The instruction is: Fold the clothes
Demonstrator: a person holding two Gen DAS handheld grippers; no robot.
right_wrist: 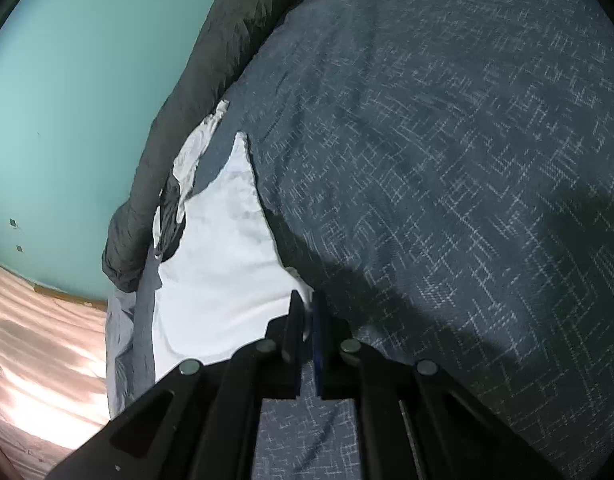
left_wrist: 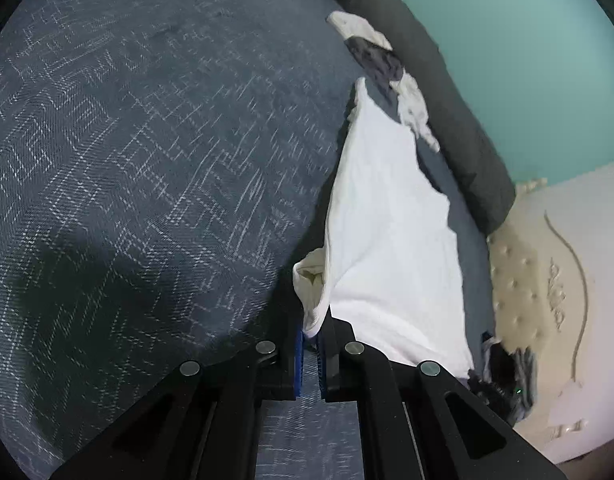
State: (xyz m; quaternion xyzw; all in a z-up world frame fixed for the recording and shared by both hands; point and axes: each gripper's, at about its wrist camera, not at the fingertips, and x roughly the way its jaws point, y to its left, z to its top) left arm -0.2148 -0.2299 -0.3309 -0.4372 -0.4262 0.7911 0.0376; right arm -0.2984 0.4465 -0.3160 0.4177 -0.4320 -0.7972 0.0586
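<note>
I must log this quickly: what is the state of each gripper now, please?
Left gripper: shut on an edge of the white garment.
Right gripper: shut on another edge of the white garment.

No readable text; embossed mark on cream mattress side (left_wrist: 555, 292) too blurred to read.

I have the left gripper (left_wrist: 310, 340) closed, its blue-padded fingers (left_wrist: 298, 360) nearly together and pinching a white cloth (left_wrist: 391, 248) at its near edge. It points forward and downward. I have the right gripper (right_wrist: 307, 320) closed likewise, fingers (right_wrist: 318, 344) clamped on the same cloth's near edge. It also points downward. Both black finger frames spread toward each camera.
</note>
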